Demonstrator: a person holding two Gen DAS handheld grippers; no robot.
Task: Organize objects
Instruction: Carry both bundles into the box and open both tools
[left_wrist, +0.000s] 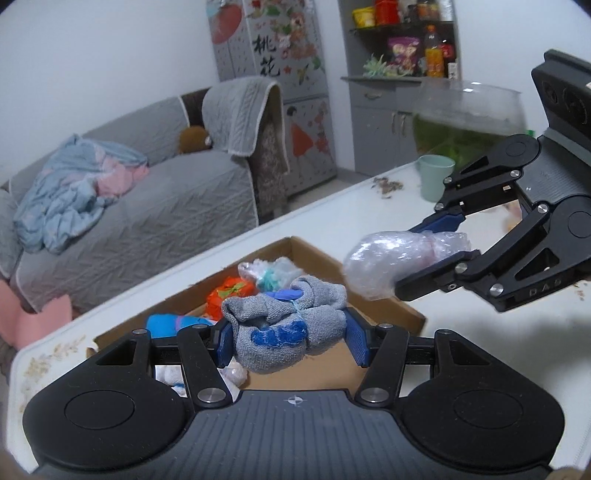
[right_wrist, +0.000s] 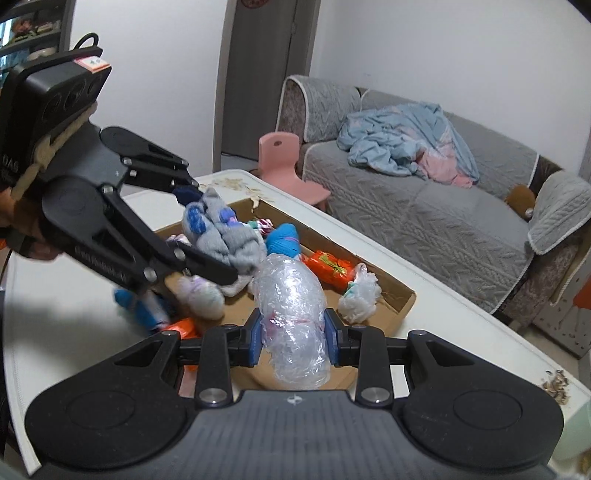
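Well, a big grey sofa (right_wrist: 424, 206) stands behind everything, with a crumpled blue and pink blanket (right_wrist: 402, 144) lying on its seat. Near it stands a white table (left_wrist: 325, 218), and a little pink chair (right_wrist: 284, 162) sits between the table and the sofa.

On the table lies a flat cardboard box (right_wrist: 384, 277) with low walls. Inside the box are small bundles: an orange packet (right_wrist: 330, 267), a bright blue sock ball (right_wrist: 282, 236), and a white plastic bag tied up (right_wrist: 360, 293). Other small bundles lie there too, but they are too blurry to name.

Up above the box, the left gripper (left_wrist: 290, 334) squeezes a rolled pair of grey socks (left_wrist: 286, 325) with blue patches between its blue pads (left_wrist: 356, 339). Its jaws are about half open around the roll.

Just beside it, the right gripper (right_wrist: 293, 334) is closed tight on a clear plastic wrap bundle (right_wrist: 293, 317), which sticks out past the pads. Both bundles hang in the air over the box, close together but not touching.

A pale green cup (left_wrist: 436, 177) stands far back on the table.
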